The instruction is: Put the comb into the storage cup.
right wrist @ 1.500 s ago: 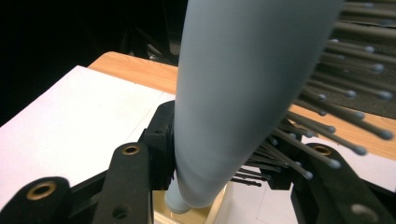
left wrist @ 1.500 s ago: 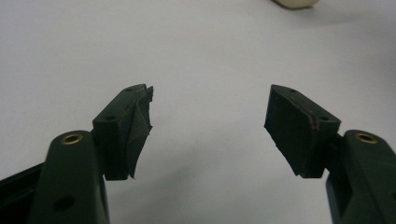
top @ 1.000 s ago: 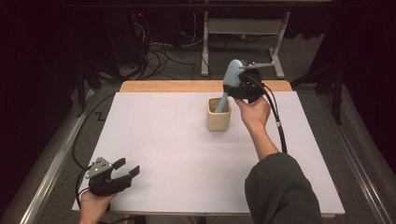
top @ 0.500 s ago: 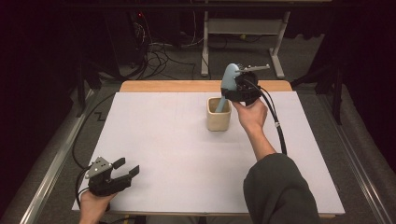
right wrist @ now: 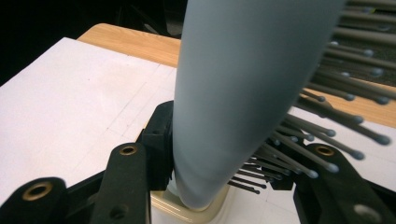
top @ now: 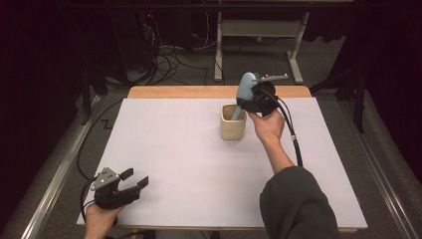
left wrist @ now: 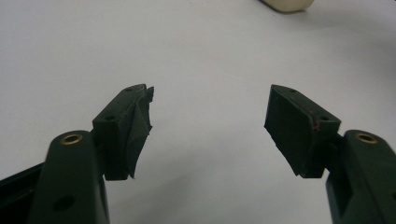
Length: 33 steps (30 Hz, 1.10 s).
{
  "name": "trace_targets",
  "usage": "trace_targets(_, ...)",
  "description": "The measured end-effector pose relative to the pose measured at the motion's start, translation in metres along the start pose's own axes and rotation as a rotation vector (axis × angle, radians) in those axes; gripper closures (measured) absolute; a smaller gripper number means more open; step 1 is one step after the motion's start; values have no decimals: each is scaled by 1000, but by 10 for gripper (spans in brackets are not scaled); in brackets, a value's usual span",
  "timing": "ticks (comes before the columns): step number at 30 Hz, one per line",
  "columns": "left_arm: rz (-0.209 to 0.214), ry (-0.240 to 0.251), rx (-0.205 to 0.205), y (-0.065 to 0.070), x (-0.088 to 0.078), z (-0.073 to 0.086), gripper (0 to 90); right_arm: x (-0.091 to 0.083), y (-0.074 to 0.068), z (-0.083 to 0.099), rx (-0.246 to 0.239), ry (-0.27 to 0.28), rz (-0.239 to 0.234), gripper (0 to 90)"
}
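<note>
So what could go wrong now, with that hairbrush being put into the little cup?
The right gripper holds the blue-grey hairbrush tilted, handle end down in the cream cup. The cup is small and light-looking, so a sideways push could tip it. One jaw presses on the bristles, not the solid back, so the brush might slip or twist. Once let go, the tall brush may topple the cup.

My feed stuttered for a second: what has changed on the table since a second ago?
Very little. The right hand-held gripper still clamps the grey-blue hairbrush, handle end down in the cream cup, and has only edged slightly. The cup and the open left hand-held gripper at the near left corner stayed put.
</note>
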<state>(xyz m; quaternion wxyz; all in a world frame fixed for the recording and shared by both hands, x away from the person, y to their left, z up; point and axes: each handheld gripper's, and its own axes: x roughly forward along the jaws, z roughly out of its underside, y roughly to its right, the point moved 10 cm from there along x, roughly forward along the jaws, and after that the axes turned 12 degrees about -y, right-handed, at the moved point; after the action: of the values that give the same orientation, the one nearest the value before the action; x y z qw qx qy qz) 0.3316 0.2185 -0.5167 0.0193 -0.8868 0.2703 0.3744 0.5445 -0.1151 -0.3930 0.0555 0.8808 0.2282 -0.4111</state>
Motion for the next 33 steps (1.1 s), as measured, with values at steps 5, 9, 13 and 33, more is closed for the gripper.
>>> trace_targets(5, 0, -2, -2, 0, 0, 0, 318, 5, 1, 5, 8, -8, -6, 540)
trace_targets(9, -1, -4, -2, 0, 0, 1, 318, 9, 0, 8, 13, -16, -10, 538)
trace_targets(13, 0, -2, -2, 0, 0, 0, 318, 12, -2, 9, 7, -18, -12, 536)
trace_targets(33, -4, -7, -1, 0, 1, 1, 312, 22, -4, 17, 9, -36, -30, 510)
